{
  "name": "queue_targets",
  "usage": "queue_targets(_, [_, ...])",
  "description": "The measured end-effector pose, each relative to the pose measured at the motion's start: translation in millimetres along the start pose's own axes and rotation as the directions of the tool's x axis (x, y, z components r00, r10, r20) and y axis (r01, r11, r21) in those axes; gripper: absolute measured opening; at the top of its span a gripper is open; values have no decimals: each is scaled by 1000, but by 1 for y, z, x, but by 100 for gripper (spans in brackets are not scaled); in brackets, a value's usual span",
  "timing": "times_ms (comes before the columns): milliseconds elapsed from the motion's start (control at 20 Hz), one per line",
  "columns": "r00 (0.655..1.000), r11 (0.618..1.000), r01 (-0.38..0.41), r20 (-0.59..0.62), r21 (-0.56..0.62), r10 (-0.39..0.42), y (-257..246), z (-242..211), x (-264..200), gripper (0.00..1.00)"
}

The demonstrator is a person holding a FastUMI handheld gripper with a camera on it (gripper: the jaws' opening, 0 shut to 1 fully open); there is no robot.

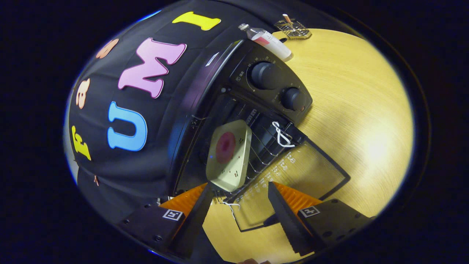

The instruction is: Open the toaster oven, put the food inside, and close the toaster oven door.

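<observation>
The gripper (240,192) stands open, its fingers spread wide with nothing between them, just short of the toaster oven (234,110). The glass door (293,176) lies folded down flat on the wooden table (351,110), under and ahead of the fingers. A pale tray (230,156) bearing a round reddish piece of food (225,146) sits on the wire rack (262,148) inside the cavity. Beyond the oven lie a bottle (267,40) and a small wire basket (293,29).

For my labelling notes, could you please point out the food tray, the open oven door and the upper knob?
food tray (229,156): gripper view, its flat middle.
open oven door (293,176): gripper view, glass pane.
upper knob (264,75): gripper view, its face.
gripper (240,192): gripper view, fingers open.
</observation>
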State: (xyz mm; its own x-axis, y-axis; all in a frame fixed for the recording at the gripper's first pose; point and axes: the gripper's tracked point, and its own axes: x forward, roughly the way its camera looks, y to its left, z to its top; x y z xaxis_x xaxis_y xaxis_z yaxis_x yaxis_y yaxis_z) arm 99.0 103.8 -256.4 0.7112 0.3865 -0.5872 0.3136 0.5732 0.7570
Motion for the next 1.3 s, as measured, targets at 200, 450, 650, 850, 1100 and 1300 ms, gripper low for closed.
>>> queue_targets(200, [999, 972, 39, -23, -230, -46, -9, -21, -30, 99])
queue_targets(450, [989, 828, 83, -56, -555, -137, -35, -55, -46, 99])
queue_targets(650, [972, 722, 127, -61, -680, -228, -67, -85, -41, 99])
queue_targets(850, [943, 585, 193, -16, -788, -333, -102, -93, -23, 99])
queue_targets(1100, [925, 510, 269, 71, -817, -374, -111, -85, 3, 100])
queue_targets(1300, [927, 502, 278, 91, -819, -365, -105, -84, 18, 100])
